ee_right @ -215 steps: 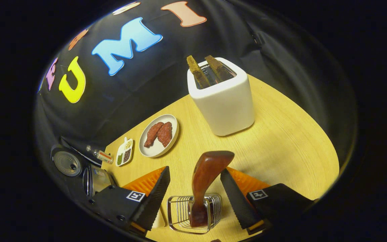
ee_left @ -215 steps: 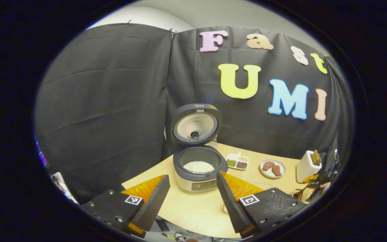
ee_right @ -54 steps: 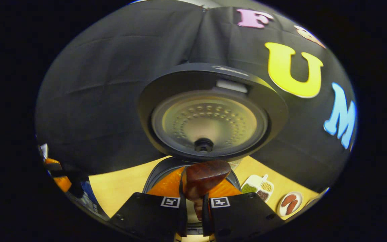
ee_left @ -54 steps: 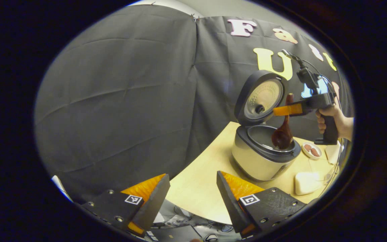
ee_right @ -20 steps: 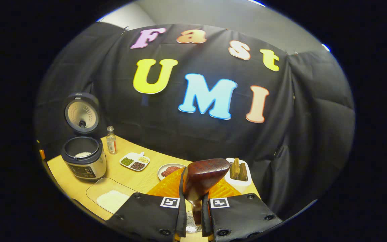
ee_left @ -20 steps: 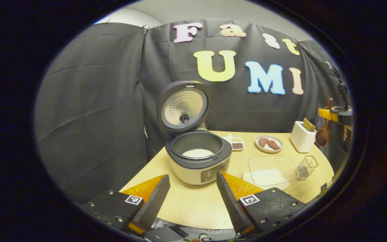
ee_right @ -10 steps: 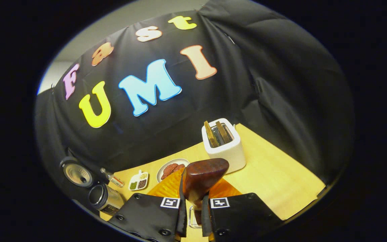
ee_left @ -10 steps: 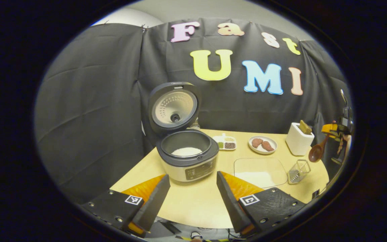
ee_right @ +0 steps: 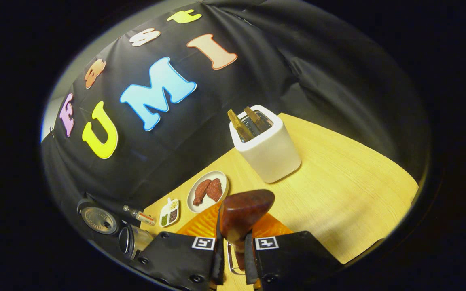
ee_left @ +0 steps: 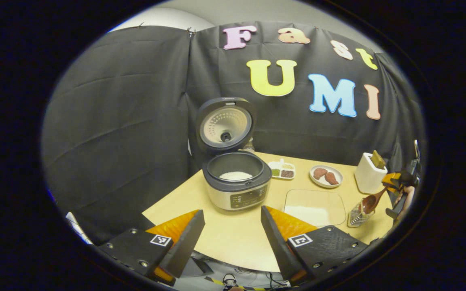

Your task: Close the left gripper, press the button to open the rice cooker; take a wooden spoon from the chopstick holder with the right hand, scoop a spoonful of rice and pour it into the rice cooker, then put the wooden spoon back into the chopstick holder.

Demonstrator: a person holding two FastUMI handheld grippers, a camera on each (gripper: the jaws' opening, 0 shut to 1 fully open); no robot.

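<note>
Right tongs (ee_right: 233, 258) clamped on wooden spoon (ee_right: 241, 216) above chopstick holder (ee_left: 357, 213); left tongs (ee_left: 229, 234) spread apart.

Black cloth wall (ee_left: 128, 121) behind pale, seemingly wooden table (ee_right: 338, 194).

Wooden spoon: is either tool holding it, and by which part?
Yes. The right tool clamps the wooden spoon by its handle, bowl down at the wire holder. The left tool holds nothing.

Wooden table (ee_left: 233, 238) bears rice cooker (ee_left: 237, 190), toaster (ee_right: 266, 153), plate (ee_right: 200, 200).
</note>
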